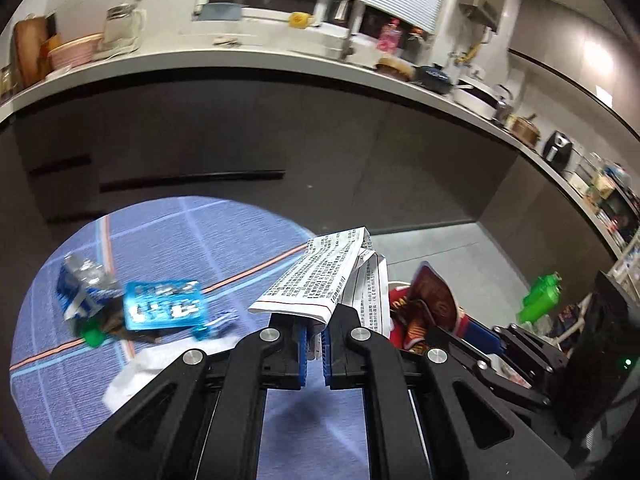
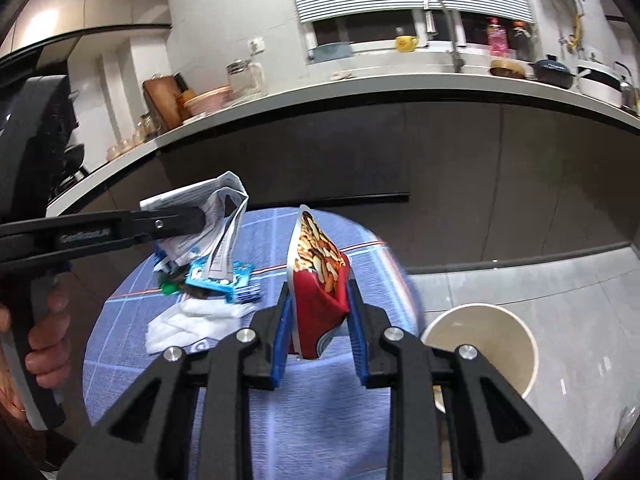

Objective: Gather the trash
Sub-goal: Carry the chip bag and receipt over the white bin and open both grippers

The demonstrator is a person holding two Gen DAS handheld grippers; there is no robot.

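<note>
My left gripper (image 1: 315, 336) is shut on a folded printed paper leaflet (image 1: 316, 280) and holds it above the round blue table (image 1: 168, 232); gripper and leaflet (image 2: 216, 220) also show at the left of the right wrist view. My right gripper (image 2: 320, 320) is shut on a red snack bag (image 2: 318, 276) with nuts pictured on it, held upright above the table's right side. That bag (image 1: 432, 296) shows in the left wrist view too. On the table lie a blue blister pack (image 1: 164, 304), a crushed plastic bottle (image 1: 86, 284) with a green cap and a white tissue (image 2: 192, 324).
A white bin (image 2: 480, 340) stands on the grey floor just right of the table, open and below my right gripper's right side. Dark kitchen cabinets (image 2: 360, 152) with a cluttered white counter (image 2: 400, 84) run behind. A green object (image 1: 540, 296) sits at the right.
</note>
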